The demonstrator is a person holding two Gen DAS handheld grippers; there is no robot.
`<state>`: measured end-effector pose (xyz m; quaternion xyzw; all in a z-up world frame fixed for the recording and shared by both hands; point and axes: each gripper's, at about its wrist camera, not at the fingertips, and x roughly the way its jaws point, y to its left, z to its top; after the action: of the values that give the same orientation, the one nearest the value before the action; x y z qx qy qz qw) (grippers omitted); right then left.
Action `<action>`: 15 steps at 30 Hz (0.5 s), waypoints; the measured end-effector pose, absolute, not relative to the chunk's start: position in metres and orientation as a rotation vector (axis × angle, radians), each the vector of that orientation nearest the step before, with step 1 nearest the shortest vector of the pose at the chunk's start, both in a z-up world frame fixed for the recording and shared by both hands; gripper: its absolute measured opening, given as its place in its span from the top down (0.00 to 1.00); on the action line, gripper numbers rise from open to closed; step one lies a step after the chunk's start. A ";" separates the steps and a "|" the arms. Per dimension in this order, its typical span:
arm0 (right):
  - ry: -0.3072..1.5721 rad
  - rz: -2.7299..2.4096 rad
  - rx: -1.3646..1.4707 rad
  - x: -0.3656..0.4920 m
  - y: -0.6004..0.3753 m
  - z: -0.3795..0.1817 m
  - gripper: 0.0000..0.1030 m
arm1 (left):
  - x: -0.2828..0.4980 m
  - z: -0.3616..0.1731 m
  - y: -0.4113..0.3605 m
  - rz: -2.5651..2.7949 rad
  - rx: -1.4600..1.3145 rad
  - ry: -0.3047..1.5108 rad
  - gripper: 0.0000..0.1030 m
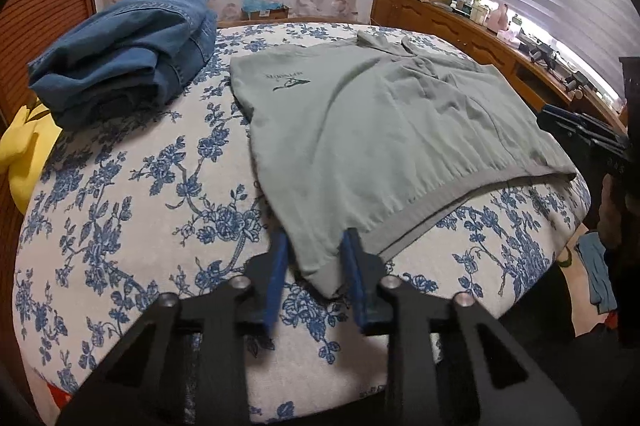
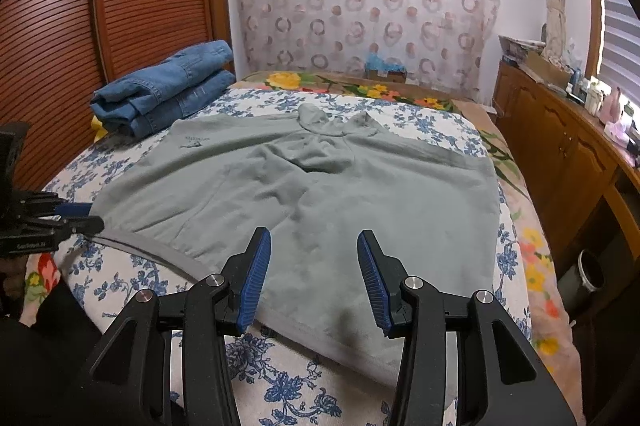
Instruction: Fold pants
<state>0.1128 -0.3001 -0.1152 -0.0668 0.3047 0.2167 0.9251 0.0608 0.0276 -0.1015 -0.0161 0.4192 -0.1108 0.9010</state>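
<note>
Grey-green pants (image 1: 380, 129) (image 2: 320, 193) with a small dark logo lie spread flat on the blue-flowered bed cover (image 1: 140, 185). My left gripper (image 1: 316, 254) has its blue pads on either side of the near corner of the ribbed waistband, pinching the fabric. The right wrist view shows that gripper (image 2: 94, 222) at the far left, its tips together on the band's edge. My right gripper (image 2: 314, 258) hovers open over the near part of the pants, nothing between its pads. It also shows at the right edge of the left wrist view (image 1: 548, 115).
A folded stack of blue jeans (image 1: 120, 53) (image 2: 160, 93) sits at the bed's far left corner, beside a slatted wooden door (image 2: 60, 25). A yellow cloth (image 1: 20, 153) hangs at the left edge. A cluttered wooden dresser (image 2: 560, 153) and a bin (image 2: 588, 272) line the right side.
</note>
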 end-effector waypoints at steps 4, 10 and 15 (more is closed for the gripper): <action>0.628 0.442 -0.126 0.112 -0.301 -0.118 0.56 | 0.063 -0.101 0.028 -0.232 -0.039 0.861 0.99; 0.632 0.435 -0.104 0.110 -0.306 -0.122 0.56 | 0.061 -0.085 0.013 -0.280 0.006 0.826 1.00; 0.637 0.429 -0.081 0.111 -0.316 -0.124 0.56 | 0.066 -0.062 -0.006 -0.329 0.034 0.785 1.00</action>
<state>0.1106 -0.3155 -0.1245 -0.0397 0.3108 0.2090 0.9264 0.0658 -0.0063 -0.0616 0.0164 0.3808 -0.1597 0.9106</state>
